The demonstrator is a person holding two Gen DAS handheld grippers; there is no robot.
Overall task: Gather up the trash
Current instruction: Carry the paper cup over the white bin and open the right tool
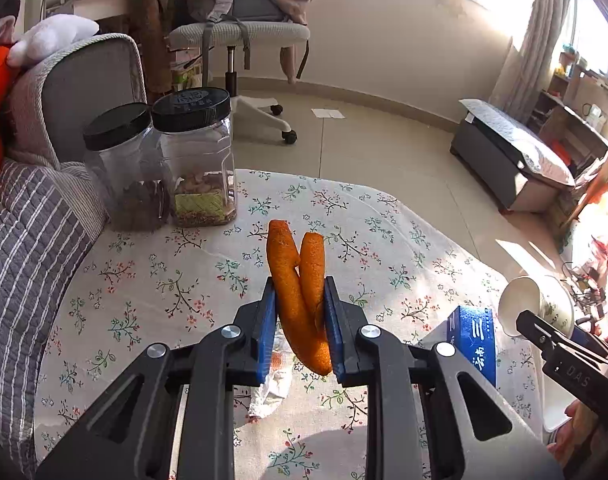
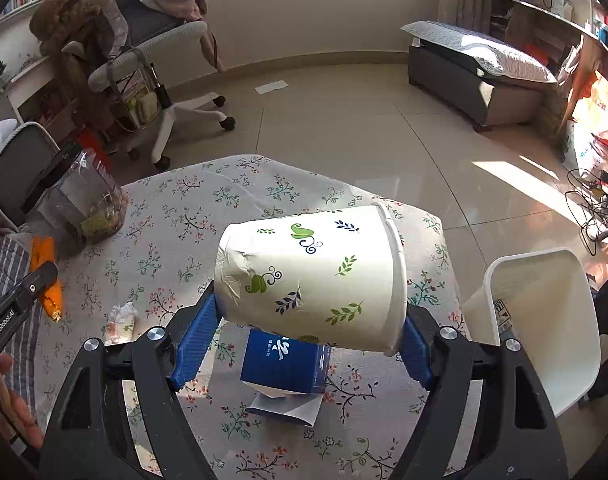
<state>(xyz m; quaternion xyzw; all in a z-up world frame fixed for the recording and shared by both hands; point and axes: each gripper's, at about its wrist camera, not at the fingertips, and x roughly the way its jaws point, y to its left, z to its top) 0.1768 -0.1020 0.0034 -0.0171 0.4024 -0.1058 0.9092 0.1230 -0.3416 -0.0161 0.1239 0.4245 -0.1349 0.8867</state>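
Note:
My left gripper [image 1: 300, 286] is shut on a curled strip of orange peel [image 1: 282, 248], held above the floral tablecloth [image 1: 144, 280]. The peel sticks up past the blue pads. My right gripper [image 2: 308, 312] grips a white paper cup [image 2: 316, 272] with a leaf print. The cup lies on its side, its mouth to the right, its bottom dented. That cup [image 1: 536, 304] also shows at the right edge of the left wrist view. A white trash bin [image 2: 564, 320] stands open just right of the cup. The peel [image 2: 50, 292] shows at far left in the right wrist view.
A blue carton [image 2: 284, 364] lies on the table under the cup, and a crumpled tissue [image 2: 122, 320] lies left of it. Two black-lidded plastic jars [image 1: 198, 160] stand at the table's back left. A striped cushion [image 1: 24, 248] borders the left side; a person's fingers [image 2: 8, 392] show at lower left.

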